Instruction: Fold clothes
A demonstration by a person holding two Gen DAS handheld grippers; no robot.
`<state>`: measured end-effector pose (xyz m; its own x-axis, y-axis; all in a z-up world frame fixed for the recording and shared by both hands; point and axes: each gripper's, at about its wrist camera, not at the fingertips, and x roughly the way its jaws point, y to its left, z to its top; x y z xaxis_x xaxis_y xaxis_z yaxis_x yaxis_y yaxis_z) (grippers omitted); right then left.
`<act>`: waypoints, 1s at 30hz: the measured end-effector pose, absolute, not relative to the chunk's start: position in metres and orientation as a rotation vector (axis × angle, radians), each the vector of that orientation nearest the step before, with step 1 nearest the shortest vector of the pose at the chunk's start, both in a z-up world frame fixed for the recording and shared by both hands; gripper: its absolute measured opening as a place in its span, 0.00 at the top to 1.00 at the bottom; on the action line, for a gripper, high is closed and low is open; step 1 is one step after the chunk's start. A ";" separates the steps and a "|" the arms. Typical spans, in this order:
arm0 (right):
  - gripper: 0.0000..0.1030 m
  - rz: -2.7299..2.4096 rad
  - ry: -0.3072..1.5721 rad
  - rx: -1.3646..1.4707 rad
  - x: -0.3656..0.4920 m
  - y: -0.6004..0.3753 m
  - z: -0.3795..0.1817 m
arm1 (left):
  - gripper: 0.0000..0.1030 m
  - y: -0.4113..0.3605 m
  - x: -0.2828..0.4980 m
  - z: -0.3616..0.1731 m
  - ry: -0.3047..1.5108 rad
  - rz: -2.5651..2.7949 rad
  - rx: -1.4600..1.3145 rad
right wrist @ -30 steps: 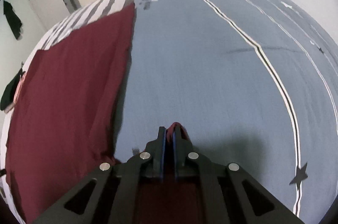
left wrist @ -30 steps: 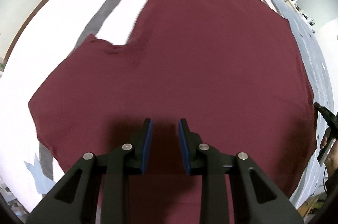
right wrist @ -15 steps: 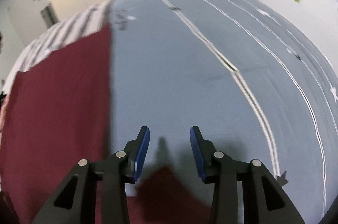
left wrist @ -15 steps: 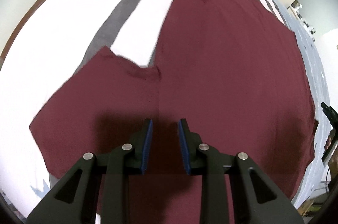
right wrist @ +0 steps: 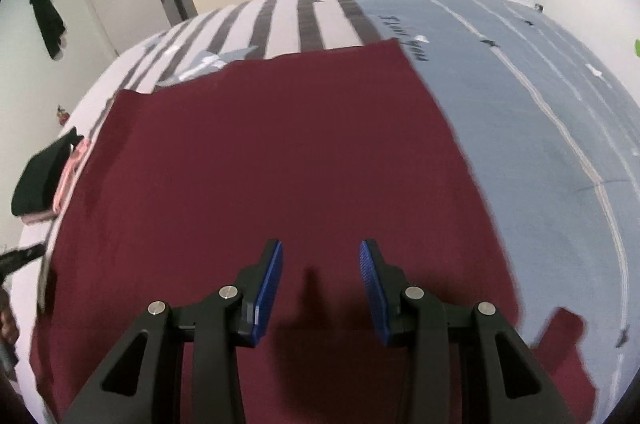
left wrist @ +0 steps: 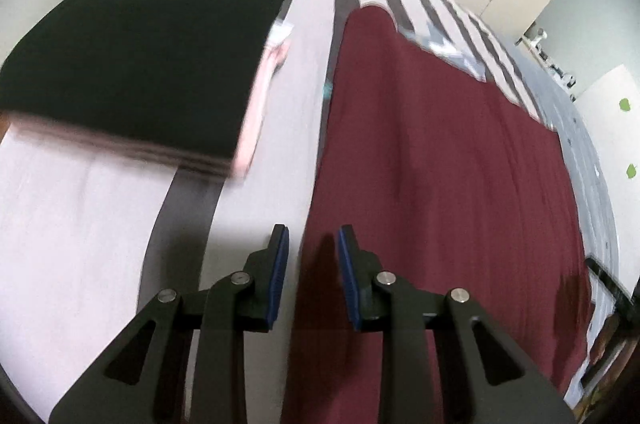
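Striped bedding underlies everything. Right gripper, clamped on cloth a second ago, stands parted and empty; left gripper gapes, empty. Maroon garment spreads toward twelve. Only the left view shows the folded stack at ten clearly.

Bed covered by bedding: white with grey stripes on one side, blue-grey on the other. Directly on it: maroon garment spread flat; alongside, folded stack with black garment over pink garment.
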<state>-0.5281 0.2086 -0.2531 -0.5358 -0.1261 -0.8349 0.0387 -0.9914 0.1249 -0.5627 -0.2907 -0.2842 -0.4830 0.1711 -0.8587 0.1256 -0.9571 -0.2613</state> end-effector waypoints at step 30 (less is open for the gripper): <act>0.60 -2.558 -0.262 1.429 -0.547 0.229 -0.274 | 0.99 -0.112 -0.640 -0.234 -0.191 2.413 -1.336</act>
<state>-0.5475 0.2294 -0.2743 -0.5128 -0.2580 -0.8188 0.0867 -0.9644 0.2497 -0.6403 -0.1123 -0.2341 -0.4793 0.3859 -0.7882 -0.2569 -0.9205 -0.2945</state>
